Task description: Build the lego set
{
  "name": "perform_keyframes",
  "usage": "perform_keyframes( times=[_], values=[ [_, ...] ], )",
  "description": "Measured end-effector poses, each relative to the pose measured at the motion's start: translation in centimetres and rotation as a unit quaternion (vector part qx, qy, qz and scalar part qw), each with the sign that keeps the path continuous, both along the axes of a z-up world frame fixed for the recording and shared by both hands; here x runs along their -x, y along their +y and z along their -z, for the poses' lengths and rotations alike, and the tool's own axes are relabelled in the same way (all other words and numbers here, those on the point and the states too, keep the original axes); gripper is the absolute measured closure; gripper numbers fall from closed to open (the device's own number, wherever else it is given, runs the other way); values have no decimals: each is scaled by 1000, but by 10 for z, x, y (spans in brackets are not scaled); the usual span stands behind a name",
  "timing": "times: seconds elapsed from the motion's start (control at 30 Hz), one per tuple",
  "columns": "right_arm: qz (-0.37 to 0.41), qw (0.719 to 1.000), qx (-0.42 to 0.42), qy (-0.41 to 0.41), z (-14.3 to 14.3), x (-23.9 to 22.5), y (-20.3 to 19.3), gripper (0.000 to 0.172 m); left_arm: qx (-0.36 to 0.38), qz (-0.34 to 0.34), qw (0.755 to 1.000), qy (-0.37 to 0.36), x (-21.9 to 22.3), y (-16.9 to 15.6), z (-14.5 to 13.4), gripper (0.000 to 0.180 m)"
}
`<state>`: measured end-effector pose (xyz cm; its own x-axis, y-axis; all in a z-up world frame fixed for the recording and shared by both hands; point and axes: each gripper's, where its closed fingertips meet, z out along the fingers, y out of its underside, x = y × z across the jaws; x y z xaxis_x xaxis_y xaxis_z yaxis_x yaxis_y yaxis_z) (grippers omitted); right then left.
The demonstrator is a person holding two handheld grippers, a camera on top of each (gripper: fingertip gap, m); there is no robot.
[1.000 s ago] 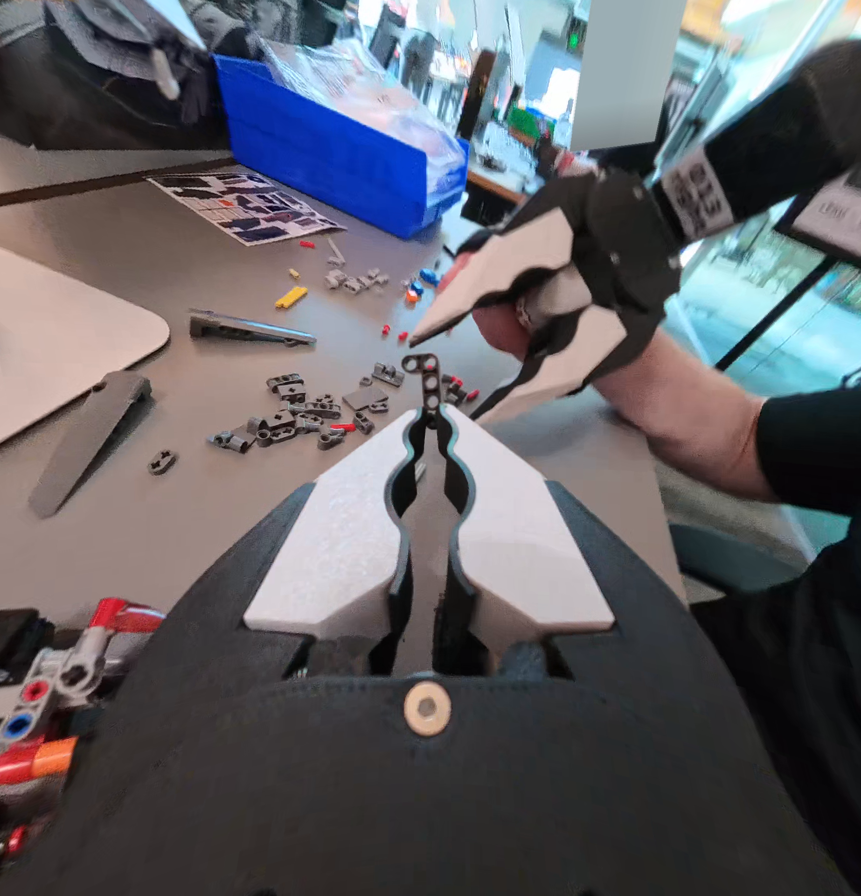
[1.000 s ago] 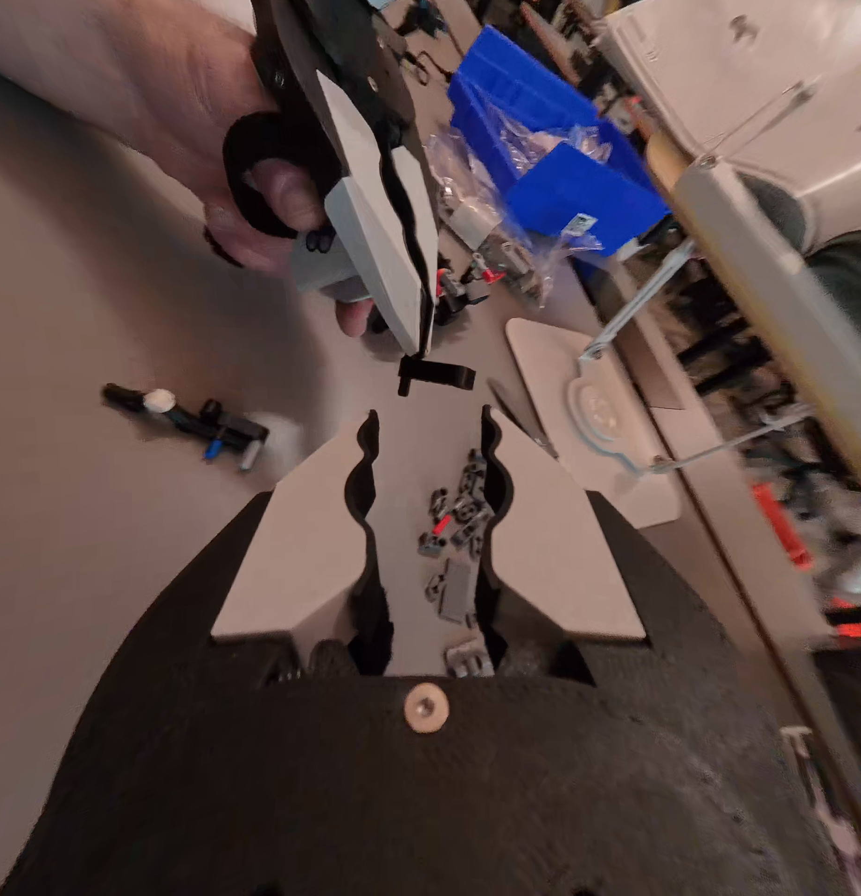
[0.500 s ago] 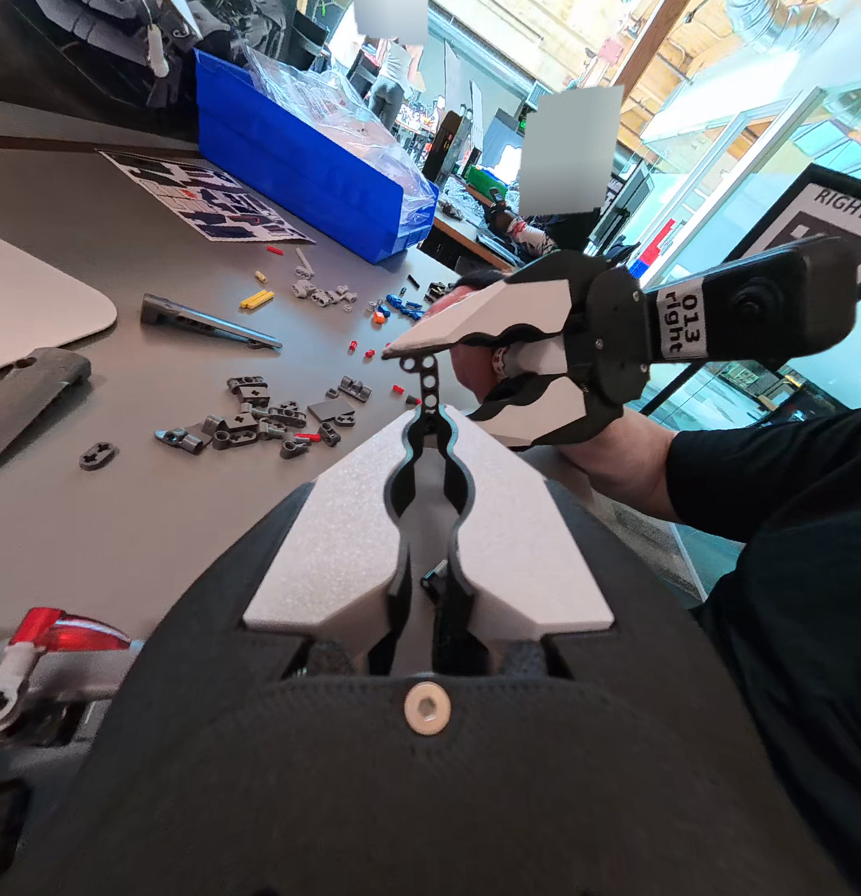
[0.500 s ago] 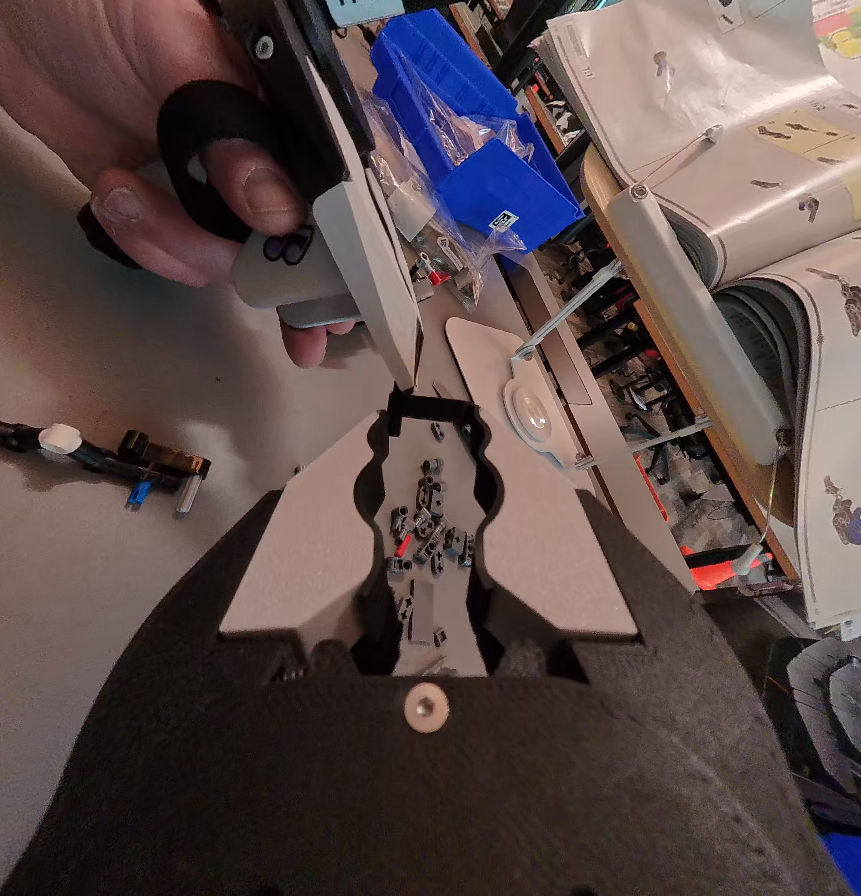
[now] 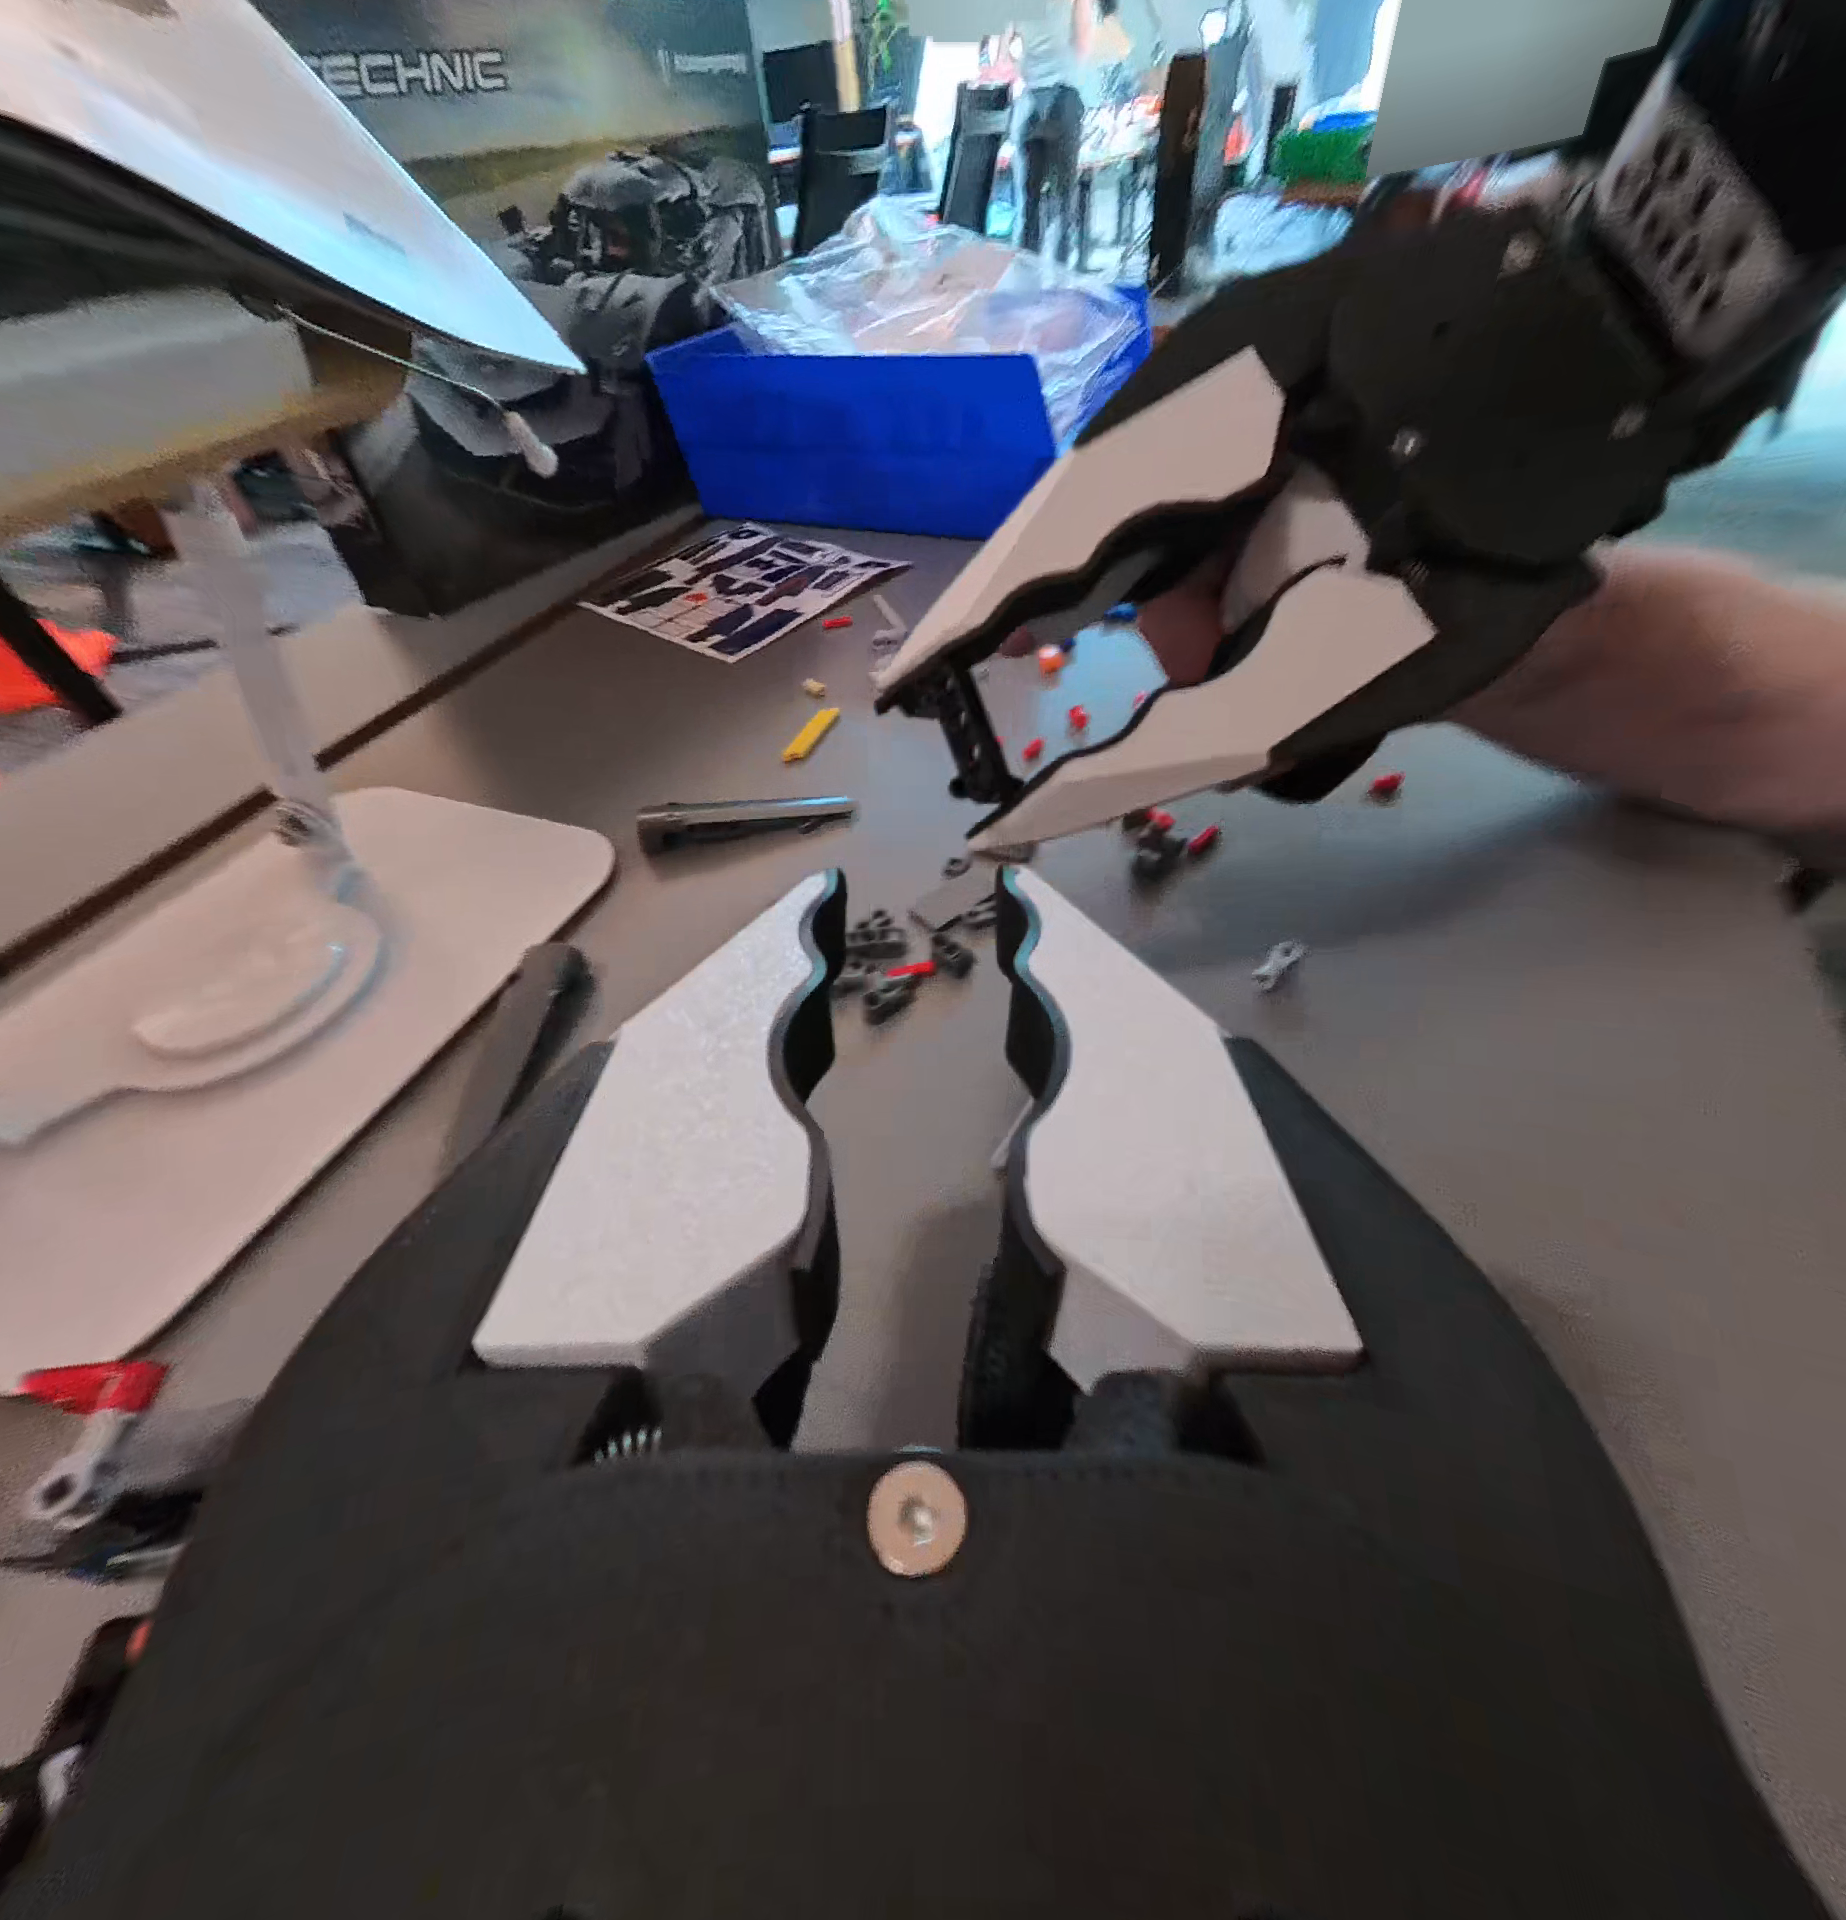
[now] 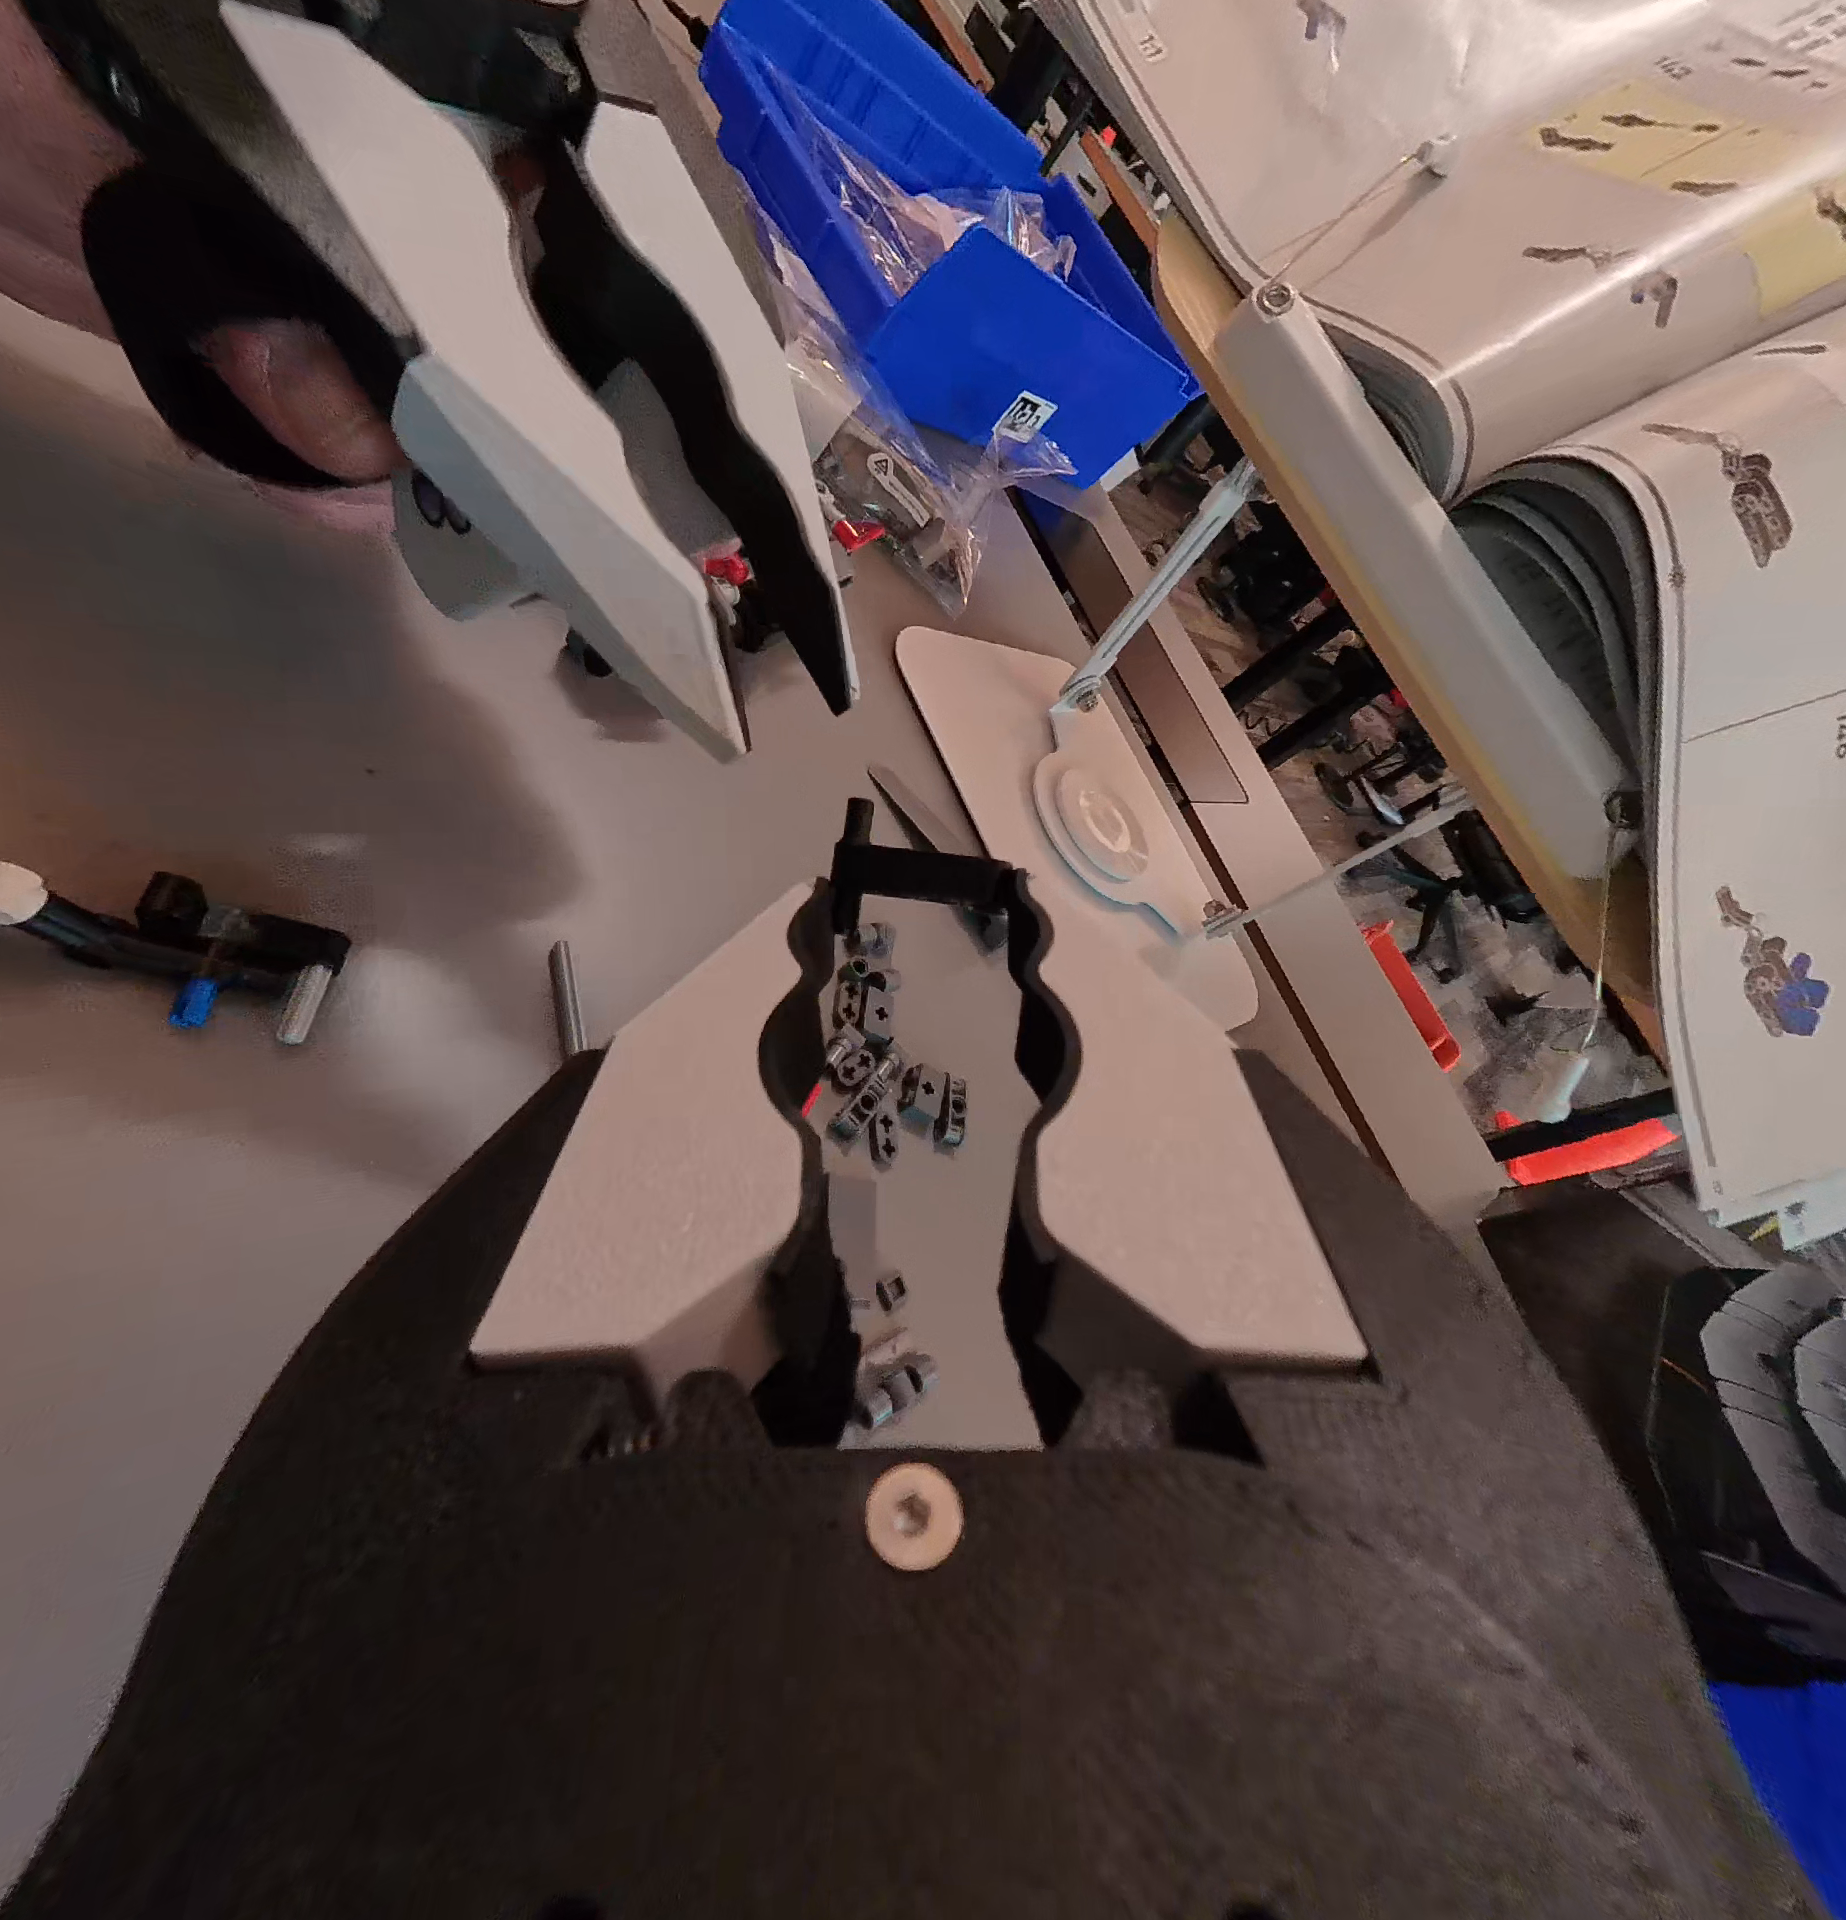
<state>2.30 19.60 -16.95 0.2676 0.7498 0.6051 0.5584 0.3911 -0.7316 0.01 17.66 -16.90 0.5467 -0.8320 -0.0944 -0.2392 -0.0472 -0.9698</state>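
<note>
1. Left gripper, lower centre of the left wrist view: jaws stand moderately apart with nothing between the pads. Only the grey table and loose parts show through the gap.
2. Directly beyond its fingertips, centre frame: a cluster of small dark grey plastic connector pieces with one red pin among them, lying on the table, apart from both fingers.
3. Right gripper, centre of the right wrist view: closed on a short black perforated plastic beam that spans crosswise from one fingertip to the other. In the left wrist view the same beam is seen bridging the two white fingers, clear of the table.
4. Risk, judged: the beam is held only by its ends at the very fingertips. A slight relaxation or twist could let it pivot out and drop into the loose pieces below.
5. Risk, judged: the two grippers stand close, tip near tip. A careless move could knock the beam out of the hold.
6. Mid frame left: a long dark grey tapered plastic bar and a yellow plastic strip.
7. Far: a blue plastic bin holding clear plastic bags.
</note>
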Motion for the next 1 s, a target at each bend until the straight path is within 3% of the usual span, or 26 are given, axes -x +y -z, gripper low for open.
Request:
perform_keyframes(
  times=[0.27, 1.0],
  values=[
    [8, 1000, 5, 10, -4, -11, 8, 141, -78, -30, 994, 71, -1, 5, 7, 159],
    [11, 999, 34, -9, 13, -16, 18, 142, -85, -42, 993, 77, 2, 5, 11, 162]
  ],
)
